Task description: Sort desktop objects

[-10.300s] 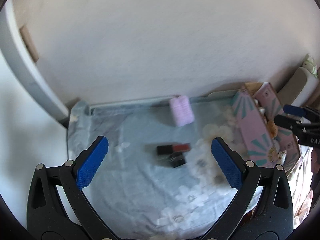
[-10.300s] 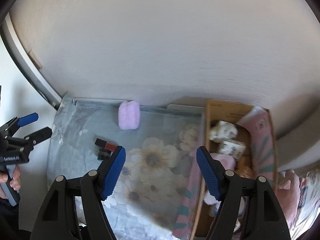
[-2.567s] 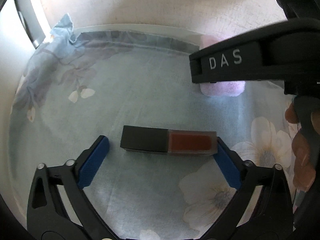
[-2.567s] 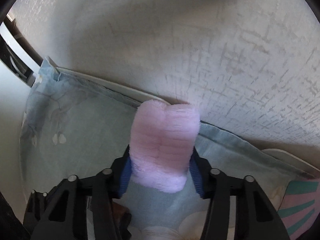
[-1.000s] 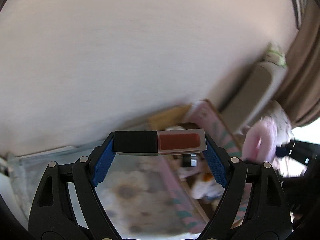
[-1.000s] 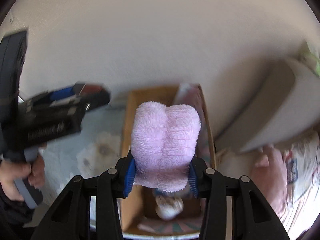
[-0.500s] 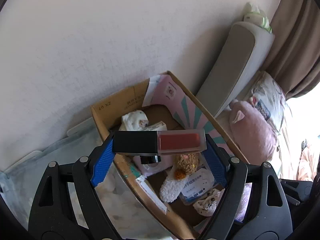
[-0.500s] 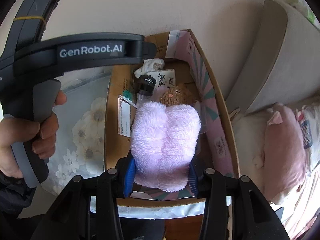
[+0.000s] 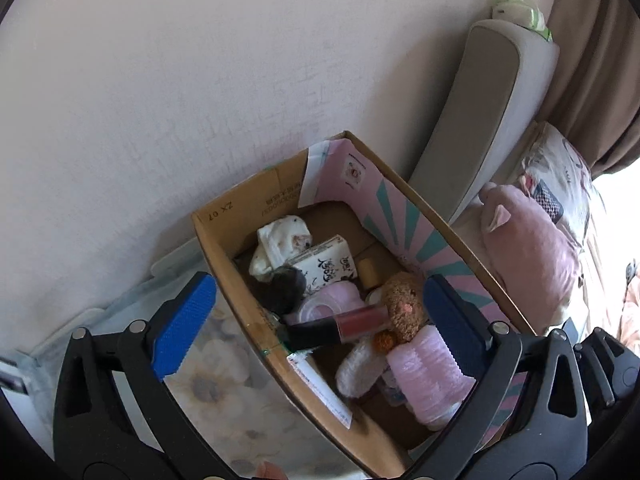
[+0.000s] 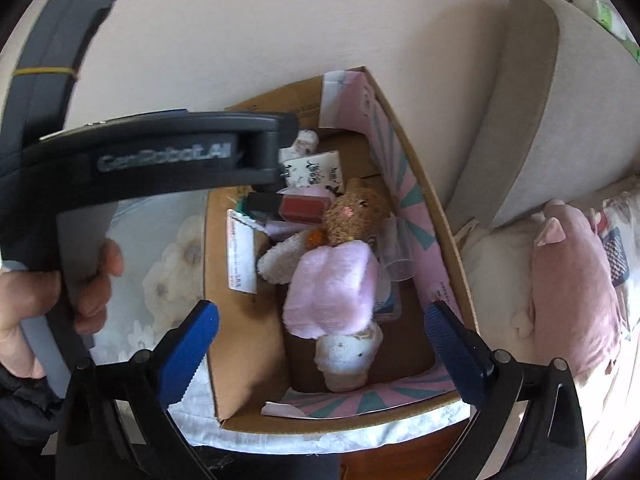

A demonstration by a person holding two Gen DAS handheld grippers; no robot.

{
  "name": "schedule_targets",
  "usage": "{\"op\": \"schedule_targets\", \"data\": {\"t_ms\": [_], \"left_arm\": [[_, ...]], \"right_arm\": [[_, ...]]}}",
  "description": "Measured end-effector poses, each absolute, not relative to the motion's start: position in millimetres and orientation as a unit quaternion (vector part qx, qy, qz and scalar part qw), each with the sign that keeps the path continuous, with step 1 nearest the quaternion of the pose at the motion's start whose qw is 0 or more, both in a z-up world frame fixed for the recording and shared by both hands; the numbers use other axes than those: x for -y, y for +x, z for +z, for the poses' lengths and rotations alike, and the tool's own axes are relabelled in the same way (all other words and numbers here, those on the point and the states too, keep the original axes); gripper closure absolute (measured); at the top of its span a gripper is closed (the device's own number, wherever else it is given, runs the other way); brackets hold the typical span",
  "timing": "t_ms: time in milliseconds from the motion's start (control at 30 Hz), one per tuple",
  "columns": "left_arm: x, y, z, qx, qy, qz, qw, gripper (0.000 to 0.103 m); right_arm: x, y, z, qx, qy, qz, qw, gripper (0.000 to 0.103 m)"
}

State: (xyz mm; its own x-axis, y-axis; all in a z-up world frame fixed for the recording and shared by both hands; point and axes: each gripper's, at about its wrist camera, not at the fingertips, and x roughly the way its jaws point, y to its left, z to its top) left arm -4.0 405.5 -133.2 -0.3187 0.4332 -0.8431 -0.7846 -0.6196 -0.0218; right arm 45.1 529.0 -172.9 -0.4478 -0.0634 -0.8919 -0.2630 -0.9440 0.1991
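A cardboard box (image 9: pixel 218 248) with pink and teal lining holds several items. The red lip gloss tube with a black cap (image 9: pixel 340 326) lies inside it, also seen in the right wrist view (image 10: pixel 292 204). The fluffy pink pad (image 10: pixel 332 288) lies in the box too, and shows in the left wrist view (image 9: pixel 424 376). My left gripper (image 9: pixel 320 320) is open and empty above the box. My right gripper (image 10: pixel 320 340) is open and empty above the box's near end. The left gripper's body (image 10: pixel 160 164) crosses the right wrist view.
The box also holds a brown plush toy (image 9: pixel 404 304), a tissue pack (image 9: pixel 326 266), a white sock (image 9: pixel 280 244) and a clear cup (image 10: pixel 396 252). A floral cloth (image 9: pixel 224 400) covers the table left of the box. A pink pillow (image 10: pixel 572 292) lies at right.
Both grippers have opened. The lip gloss tube dropped from the left gripper into the box, and the pink pad dropped from the right gripper into the box.
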Motion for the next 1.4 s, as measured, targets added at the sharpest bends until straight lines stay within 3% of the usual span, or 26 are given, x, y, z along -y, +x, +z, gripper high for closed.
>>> {"op": "schedule_targets", "data": {"t_ms": [1400], "left_arm": [[-399.4, 0.6, -118.2, -0.202, -0.433, 0.783, 0.399, 0.0]], "right_arm": [[-524.3, 44.9, -173.8, -0.135, -0.525, 0.837, 0.067, 0.0]]}}
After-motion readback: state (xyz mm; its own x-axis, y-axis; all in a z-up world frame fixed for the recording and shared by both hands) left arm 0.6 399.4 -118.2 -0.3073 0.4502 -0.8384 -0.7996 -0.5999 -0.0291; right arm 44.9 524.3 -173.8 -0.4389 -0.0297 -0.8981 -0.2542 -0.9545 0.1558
